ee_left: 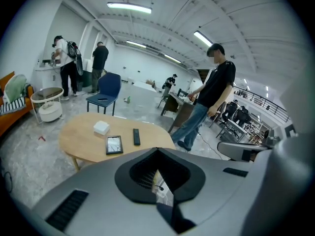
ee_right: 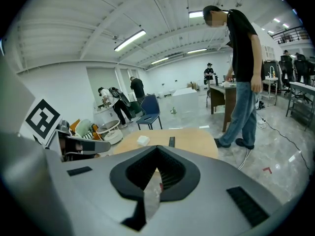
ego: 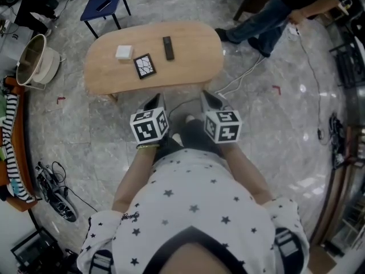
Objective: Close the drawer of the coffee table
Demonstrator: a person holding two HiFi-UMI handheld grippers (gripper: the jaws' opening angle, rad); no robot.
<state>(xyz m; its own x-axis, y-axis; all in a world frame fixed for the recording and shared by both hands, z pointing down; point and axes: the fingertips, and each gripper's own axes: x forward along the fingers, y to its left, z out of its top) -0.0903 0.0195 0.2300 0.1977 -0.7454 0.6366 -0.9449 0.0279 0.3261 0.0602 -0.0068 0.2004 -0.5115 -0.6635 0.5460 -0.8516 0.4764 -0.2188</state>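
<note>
The oval wooden coffee table (ego: 188, 61) stands on the grey floor ahead of me; it also shows in the left gripper view (ee_left: 83, 141) and the right gripper view (ee_right: 192, 139). A white box (ego: 124, 52), a dark tablet (ego: 144, 66) and a black remote (ego: 169, 47) lie on top. No drawer shows from any view. My left gripper (ego: 154, 103) and right gripper (ego: 210, 99) hover side by side just short of the table's near edge, both shut and empty. Their jaws meet at a point in the left gripper (ee_left: 157, 151) and right gripper (ee_right: 157, 148) views.
A person in dark clothes (ego: 274, 16) stands at the table's far right end. A blue chair (ego: 102, 1) stands behind the table and a white round basket (ego: 37, 61) to its left. A white cable (ego: 239, 79) lies on the floor right of the table.
</note>
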